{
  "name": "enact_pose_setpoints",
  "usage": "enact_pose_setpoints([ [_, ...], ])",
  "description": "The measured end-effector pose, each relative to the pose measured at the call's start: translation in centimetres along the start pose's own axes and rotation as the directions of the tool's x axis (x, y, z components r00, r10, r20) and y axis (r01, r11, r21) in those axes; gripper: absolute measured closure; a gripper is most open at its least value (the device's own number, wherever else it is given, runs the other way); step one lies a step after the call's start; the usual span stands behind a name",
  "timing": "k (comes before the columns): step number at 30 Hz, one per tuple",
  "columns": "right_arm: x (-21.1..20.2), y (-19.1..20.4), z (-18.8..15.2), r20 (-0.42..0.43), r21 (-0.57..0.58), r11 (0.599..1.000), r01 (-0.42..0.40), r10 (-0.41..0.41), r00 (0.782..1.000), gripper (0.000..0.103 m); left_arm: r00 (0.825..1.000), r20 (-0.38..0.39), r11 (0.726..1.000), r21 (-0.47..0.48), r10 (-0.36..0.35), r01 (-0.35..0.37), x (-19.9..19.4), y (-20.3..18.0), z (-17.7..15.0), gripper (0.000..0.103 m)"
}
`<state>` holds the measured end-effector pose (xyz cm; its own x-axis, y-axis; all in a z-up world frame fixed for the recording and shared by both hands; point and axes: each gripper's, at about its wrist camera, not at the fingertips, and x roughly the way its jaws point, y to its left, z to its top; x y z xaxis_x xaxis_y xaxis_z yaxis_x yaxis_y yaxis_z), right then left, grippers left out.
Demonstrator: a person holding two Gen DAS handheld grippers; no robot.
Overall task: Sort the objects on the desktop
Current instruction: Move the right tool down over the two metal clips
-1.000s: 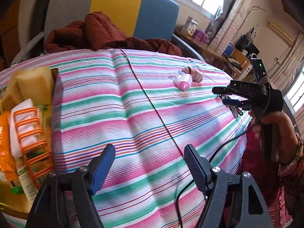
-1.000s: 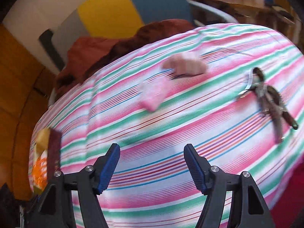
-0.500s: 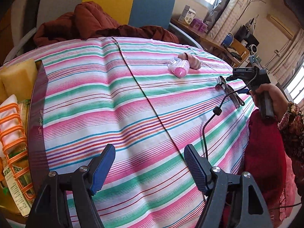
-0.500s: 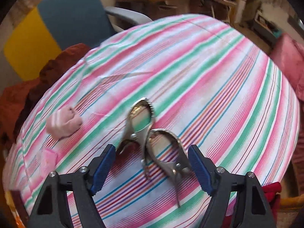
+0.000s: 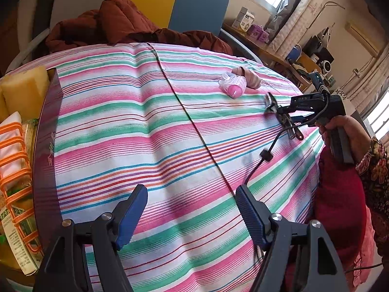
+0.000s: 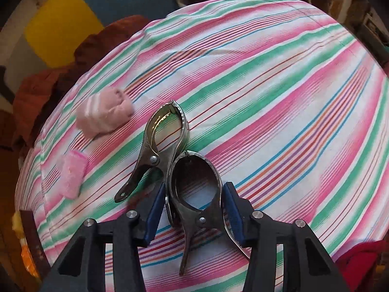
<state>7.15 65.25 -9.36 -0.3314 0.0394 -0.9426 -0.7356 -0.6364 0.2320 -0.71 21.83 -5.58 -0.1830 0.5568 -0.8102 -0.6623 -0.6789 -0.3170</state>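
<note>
Two metal spring clamps lie on the striped tablecloth. In the right wrist view the near clamp [image 6: 194, 189] sits between my right gripper's [image 6: 193, 209] blue pads, which stand close on both sides of it; whether they press it I cannot tell. The far clamp [image 6: 158, 146] lies just beyond. A rolled pink sock [image 6: 104, 114] and a pink hair roller [image 6: 71, 177] lie to the left. In the left wrist view my left gripper [image 5: 192, 209] is open and empty above the near cloth; the right gripper [image 5: 289, 114] is at the clamps [image 5: 284, 119].
An orange wire rack [image 5: 14, 170] with packets and a yellow sponge [image 5: 24, 90] stand at the table's left edge. A brown jacket [image 5: 121, 24] lies on the chair behind. A black cable [image 5: 262, 160] trails over the cloth at the right.
My right gripper moved forward and down onto the near clamp and narrowed around it. My left gripper stayed open, its view shifting slightly left.
</note>
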Motion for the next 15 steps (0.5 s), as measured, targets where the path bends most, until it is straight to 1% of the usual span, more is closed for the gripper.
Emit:
enact_pose_setpoints([
  [2, 0.3, 2.8, -1.4, -0.026, -0.083, 0.996, -0.025, 0.023, 0.999, 0.054, 1.0, 0.003, 1.0, -0.001, 0.004, -0.004, -0.1, 0.1, 0.1, 0.027],
  [4, 0.5, 5.8, -2.9, -0.058, -0.146, 0.986, -0.081, 0.073, 0.996, 0.054, 1.0, 0.004, 1.0, -0.007, 0.003, -0.003, -0.1, 0.3, 0.2, 0.027],
  [5, 0.7, 7.4, -3.7, -0.079, -0.175, 0.977, -0.124, 0.111, 0.991, 0.053, 1.0, 0.005, 1.0, -0.009, 0.005, -0.005, -0.1, 0.4, 0.2, 0.027],
  [6, 0.8, 9.0, -4.6, -0.109, -0.206, 0.961, -0.183, 0.163, 0.981, 0.049, 1.0, 0.006, 1.0, -0.01, 0.012, -0.012, -0.2, 0.4, 0.3, 0.027],
  [7, 1.0, 10.8, -5.5, -0.16, -0.24, 0.935, -0.26, 0.226, 0.961, 0.048, 1.0, 0.006, 1.0, -0.012, 0.018, -0.018, -0.3, 0.6, 0.4, 0.027],
  [8, 0.7, 11.9, -6.4, -0.178, -0.254, 0.918, -0.303, 0.264, 0.948, 0.047, 1.0, 0.009, 1.0, -0.015, 0.021, -0.02, -0.4, 0.7, 0.4, 0.027],
  [9, 0.3, 13.1, -6.8, -0.167, -0.272, 0.908, -0.318, 0.281, 0.945, 0.041, 1.0, 0.015, 1.0, -0.019, 0.022, -0.022, -0.6, 0.9, 0.5, 0.027],
  [10, -0.2, 13.9, -7.1, -0.149, -0.299, 0.902, -0.312, 0.278, 0.949, 0.035, 0.999, 0.022, 0.999, -0.023, 0.028, -0.028, -0.8, 1.1, 0.6, 0.027],
  [11, -0.6, 14.5, -7.2, -0.13, -0.336, 0.894, -0.297, 0.268, 0.955, 0.034, 0.999, 0.029, 0.999, -0.027, 0.036, -0.035, -1.0, 1.3, 0.7, 0.027],
  [12, -1.2, 15.3, -7.6, -0.104, -0.391, 0.884, -0.256, 0.234, 0.967, 0.034, 0.999, 0.032, 0.999, -0.031, 0.04, -0.039, -1.0, 1.5, 0.9, 0.027],
  [13, -1.5, 15.5, -8.1, -0.093, -0.427, 0.876, -0.226, 0.206, 0.974, 0.034, 0.999, 0.033, 0.999, -0.036, 0.041, -0.04, -1.0, 1.7, 1.0, 0.027],
  [14, -1.7, 15.9, -8.8, -0.096, -0.462, 0.861, -0.211, 0.188, 0.977, 0.034, 0.998, 0.034, 0.998, -0.042, 0.044, -0.043, -1.0, 1.8, 1.1, 0.027],
  [15, -1.6, 16.3, -9.3, -0.115, -0.486, 0.845, -0.222, 0.19, 0.975, 0.034, 0.998, 0.034, 0.998, -0.048, 0.049, -0.048, -0.8, 2.0, 1.2, 0.027],
])
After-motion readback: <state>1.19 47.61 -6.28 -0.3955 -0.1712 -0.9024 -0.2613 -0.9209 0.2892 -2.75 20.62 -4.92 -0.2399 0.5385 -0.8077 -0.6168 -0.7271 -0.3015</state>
